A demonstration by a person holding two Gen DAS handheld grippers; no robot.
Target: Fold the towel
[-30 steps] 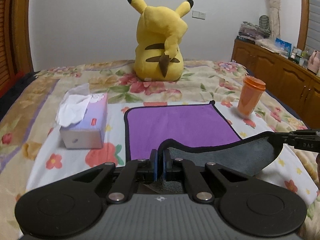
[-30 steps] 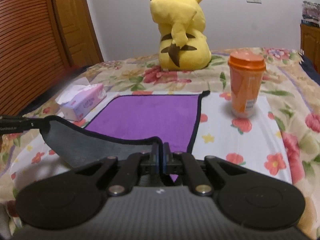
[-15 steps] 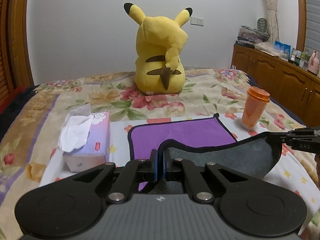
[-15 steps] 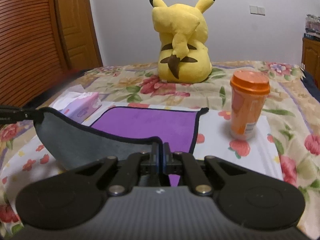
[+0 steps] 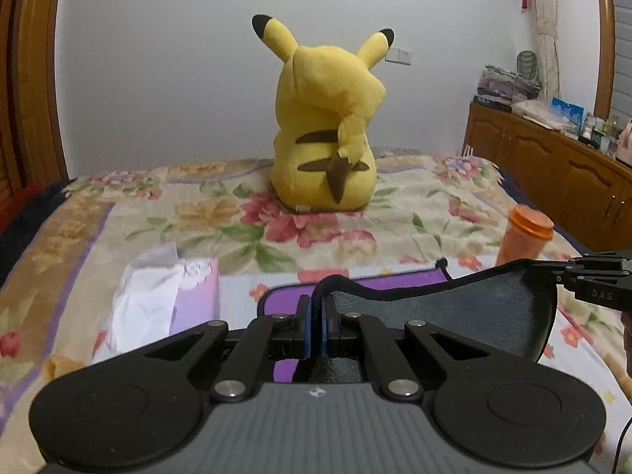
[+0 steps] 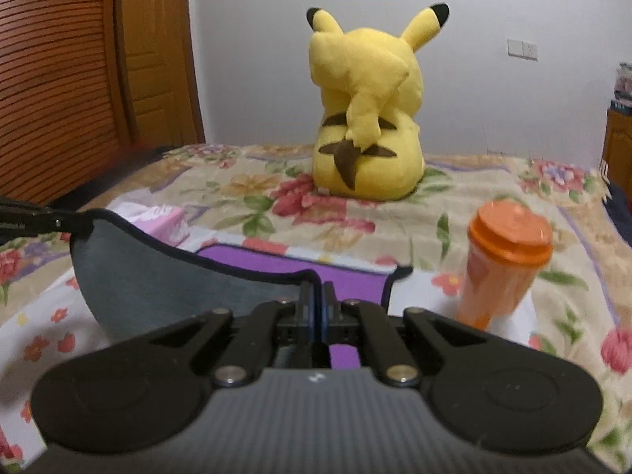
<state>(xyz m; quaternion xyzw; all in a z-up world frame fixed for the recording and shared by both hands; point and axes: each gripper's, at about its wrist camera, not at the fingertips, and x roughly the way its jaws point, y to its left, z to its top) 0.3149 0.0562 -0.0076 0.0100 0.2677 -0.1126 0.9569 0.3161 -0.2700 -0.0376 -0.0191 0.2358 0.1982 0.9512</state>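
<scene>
Towel corners lifted off the bed

Both the left claw and right claw pinch near corners of the towel; soft, light, it sags between them.

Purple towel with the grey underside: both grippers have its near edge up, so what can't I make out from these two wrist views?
- Left wrist view: the raised grey flap of the purple towel hides most of the flat part; only a strip shows.
- Right wrist view: the left gripper is cut off by the frame edge.
- Right wrist view: the orange lidded cup is blurred; any label is unreadable.
- Both views: the gripper bodies hide the bed below the corners held.
</scene>
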